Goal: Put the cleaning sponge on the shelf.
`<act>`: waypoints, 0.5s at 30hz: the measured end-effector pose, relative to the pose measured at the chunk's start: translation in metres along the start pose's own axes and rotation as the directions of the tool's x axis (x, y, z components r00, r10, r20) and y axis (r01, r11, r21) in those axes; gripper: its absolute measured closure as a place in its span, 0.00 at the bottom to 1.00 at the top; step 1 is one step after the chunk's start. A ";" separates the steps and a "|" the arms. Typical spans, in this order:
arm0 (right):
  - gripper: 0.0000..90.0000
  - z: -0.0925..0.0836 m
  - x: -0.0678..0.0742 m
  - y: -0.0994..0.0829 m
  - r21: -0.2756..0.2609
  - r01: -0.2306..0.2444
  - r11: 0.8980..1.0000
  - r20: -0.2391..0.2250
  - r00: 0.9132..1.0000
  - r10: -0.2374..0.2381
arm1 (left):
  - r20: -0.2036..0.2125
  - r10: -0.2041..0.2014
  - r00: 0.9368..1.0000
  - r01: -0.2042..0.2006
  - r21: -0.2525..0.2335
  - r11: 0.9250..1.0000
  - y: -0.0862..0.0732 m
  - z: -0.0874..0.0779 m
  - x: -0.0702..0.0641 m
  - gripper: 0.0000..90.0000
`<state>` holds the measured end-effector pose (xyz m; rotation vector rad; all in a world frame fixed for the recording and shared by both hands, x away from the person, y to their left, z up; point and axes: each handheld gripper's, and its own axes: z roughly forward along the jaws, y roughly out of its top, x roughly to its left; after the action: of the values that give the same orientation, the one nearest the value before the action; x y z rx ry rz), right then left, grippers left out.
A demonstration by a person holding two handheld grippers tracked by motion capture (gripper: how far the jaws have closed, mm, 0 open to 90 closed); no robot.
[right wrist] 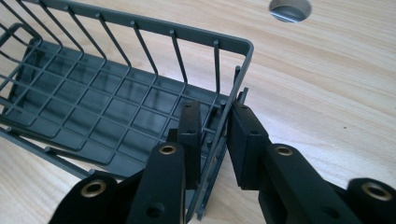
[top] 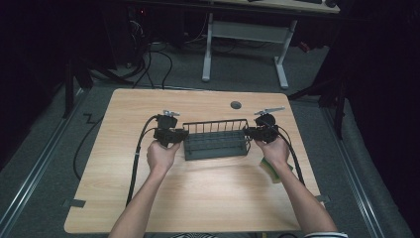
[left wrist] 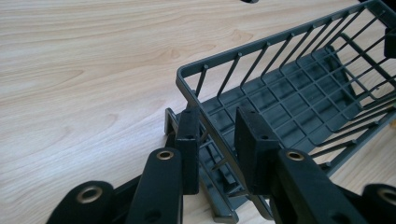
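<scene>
At basket (top: 216,140) ends, fingers (left wrist: 254,140) clamped.

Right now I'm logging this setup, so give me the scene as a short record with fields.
surface: wooden table
main thing: grey wire basket, upright, nothing visible in it
left gripper: shut on the basket's left end wall
right gripper: shut on the basket's right end wall
other: yellow-green sponge by the right wrist; round hole in the table behind the basket
</scene>
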<state>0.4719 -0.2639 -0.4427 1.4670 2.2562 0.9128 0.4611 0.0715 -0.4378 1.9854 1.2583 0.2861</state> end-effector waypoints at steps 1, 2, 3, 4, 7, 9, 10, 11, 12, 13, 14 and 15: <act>0.85 0.000 0.002 0.000 0.003 0.003 1.000 0.000 1.000 -0.003 | -0.001 -0.002 1.000 0.002 -0.003 1.000 -0.002 -0.002 0.000 0.80; 0.85 0.000 0.004 0.000 0.004 0.006 1.000 -0.003 1.000 -0.006 | -0.001 -0.002 1.000 0.002 -0.003 1.000 -0.002 -0.002 0.000 0.80; 0.85 0.000 0.005 -0.001 0.005 0.009 1.000 -0.005 1.000 -0.009 | -0.001 -0.004 1.000 0.004 -0.005 1.000 -0.003 -0.003 0.001 0.80; 0.85 0.000 0.007 -0.001 0.004 0.006 1.000 -0.008 1.000 -0.006 | -0.001 -0.007 1.000 0.007 -0.007 1.000 -0.007 -0.006 0.002 0.80; 0.85 -0.001 0.012 -0.002 0.011 0.010 1.000 -0.013 1.000 -0.010 | -0.007 -0.003 1.000 0.003 -0.009 1.000 -0.012 -0.011 0.003 0.80; 0.84 -0.002 0.016 -0.003 0.019 0.012 1.000 -0.017 1.000 -0.012 | -0.010 -0.004 1.000 0.004 -0.011 1.000 -0.013 -0.013 0.003 0.80; 0.84 -0.002 0.018 -0.004 0.020 0.010 1.000 -0.022 1.000 -0.009 | -0.010 -0.005 1.000 0.005 -0.015 1.000 -0.016 -0.016 0.003 0.80; 0.84 -0.003 0.019 -0.005 0.021 0.004 1.000 -0.027 1.000 -0.003 | -0.010 -0.005 1.000 0.005 -0.015 1.000 -0.016 -0.016 0.003 0.80; 0.84 -0.003 0.019 -0.006 0.021 0.000 1.000 -0.033 0.999 0.001 | -0.010 -0.005 1.000 0.005 -0.015 1.000 -0.017 -0.017 0.003 0.80; 0.84 -0.003 0.019 -0.007 0.016 -0.010 1.000 -0.041 0.999 0.010 | -0.001 -0.009 1.000 0.009 -0.020 1.000 -0.019 -0.018 0.004 0.80; 0.84 -0.003 0.019 -0.007 0.016 -0.010 1.000 -0.041 0.999 0.010 | -0.001 -0.009 1.000 0.009 -0.020 1.000 -0.019 -0.018 0.004 0.80; 0.84 -0.004 0.019 -0.008 0.013 -0.017 1.000 -0.045 0.999 0.018 | 0.004 -0.012 1.000 0.012 -0.024 1.000 -0.020 -0.019 0.004 0.80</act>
<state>0.4562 -0.2501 -0.4432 1.4887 2.2890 0.9478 0.4396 0.0887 -0.4396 1.9571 1.2581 0.2901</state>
